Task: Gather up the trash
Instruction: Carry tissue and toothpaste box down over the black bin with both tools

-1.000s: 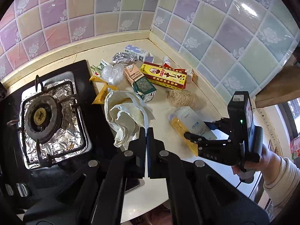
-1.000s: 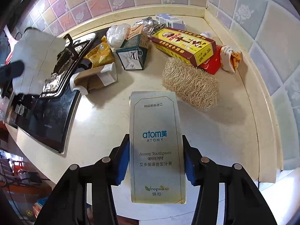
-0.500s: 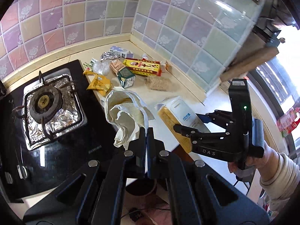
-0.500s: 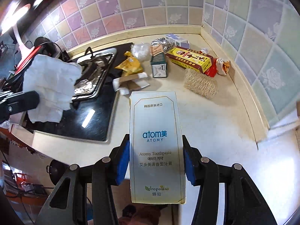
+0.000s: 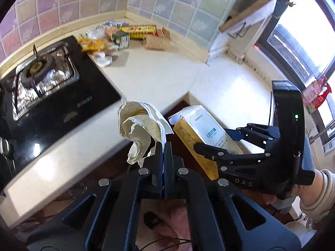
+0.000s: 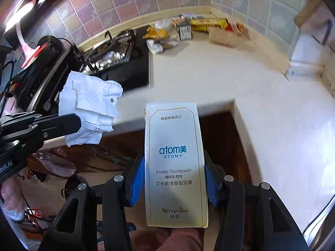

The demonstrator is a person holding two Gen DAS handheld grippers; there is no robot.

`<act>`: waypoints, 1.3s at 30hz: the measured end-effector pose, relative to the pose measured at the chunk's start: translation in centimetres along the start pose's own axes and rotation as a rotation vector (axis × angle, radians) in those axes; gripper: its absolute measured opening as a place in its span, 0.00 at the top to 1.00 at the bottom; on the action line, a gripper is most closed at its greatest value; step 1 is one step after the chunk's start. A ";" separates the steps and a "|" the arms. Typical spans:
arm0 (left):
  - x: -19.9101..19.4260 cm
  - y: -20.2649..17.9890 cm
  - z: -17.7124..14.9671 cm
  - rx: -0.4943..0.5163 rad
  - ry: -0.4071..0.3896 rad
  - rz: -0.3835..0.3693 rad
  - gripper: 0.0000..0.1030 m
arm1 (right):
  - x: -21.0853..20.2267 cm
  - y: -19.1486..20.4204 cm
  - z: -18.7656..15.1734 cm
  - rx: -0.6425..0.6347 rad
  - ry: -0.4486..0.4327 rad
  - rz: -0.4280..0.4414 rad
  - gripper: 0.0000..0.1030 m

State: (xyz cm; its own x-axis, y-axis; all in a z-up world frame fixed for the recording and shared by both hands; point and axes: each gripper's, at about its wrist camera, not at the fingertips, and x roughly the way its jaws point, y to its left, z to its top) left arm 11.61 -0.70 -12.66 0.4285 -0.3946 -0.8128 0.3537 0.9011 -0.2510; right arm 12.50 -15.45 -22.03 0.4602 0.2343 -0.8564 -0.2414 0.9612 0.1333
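With both loads lifted off the counter (image 6: pixel 261 108), the carry-away step seems under way: the right gripper (image 6: pixel 174 185) clamps a toothpaste box (image 6: pixel 174 159), the left gripper (image 5: pixel 163 156) pinches crumpled paper (image 5: pixel 142 129). Next comes finding a bin, unseen here. Farther off, more trash (image 5: pixel 134 34) lies beside the stove (image 5: pixel 52 83), below tiled walls.
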 end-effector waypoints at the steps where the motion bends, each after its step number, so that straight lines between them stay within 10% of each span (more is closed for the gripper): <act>1: 0.5 -0.1 -0.8 0.001 0.012 0.000 1.00 | 0.4 -0.2 -1.3 0.006 0.008 -0.009 0.52; 18: 22.5 1.7 -17.3 -0.036 0.241 -0.031 1.00 | 18.7 -3.5 -16.5 0.164 0.239 -0.036 0.51; 29: 37.1 5.1 -21.4 -0.027 0.260 -0.038 1.00 | 34.2 -8.5 -21.2 0.247 0.259 -0.032 0.51; 32: 39.8 6.7 -21.5 -0.044 0.281 -0.038 0.80 | 37.0 -10.0 -22.2 0.291 0.266 -0.043 0.50; 34: 40.9 7.2 -21.7 -0.041 0.286 -0.025 0.44 | 38.7 -10.9 -22.7 0.322 0.293 -0.047 0.49; 39: 41.8 7.5 -21.4 -0.033 0.288 -0.005 0.40 | 39.9 -12.4 -21.8 0.341 0.295 -0.045 0.49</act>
State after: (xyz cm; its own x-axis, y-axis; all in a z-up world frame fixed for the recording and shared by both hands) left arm 14.35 -6.60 -59.80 0.1711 -0.3364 -0.9260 0.3257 0.9064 -0.2691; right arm 15.26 -21.16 -68.75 0.1887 0.1874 -0.9640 0.0914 0.9740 0.2072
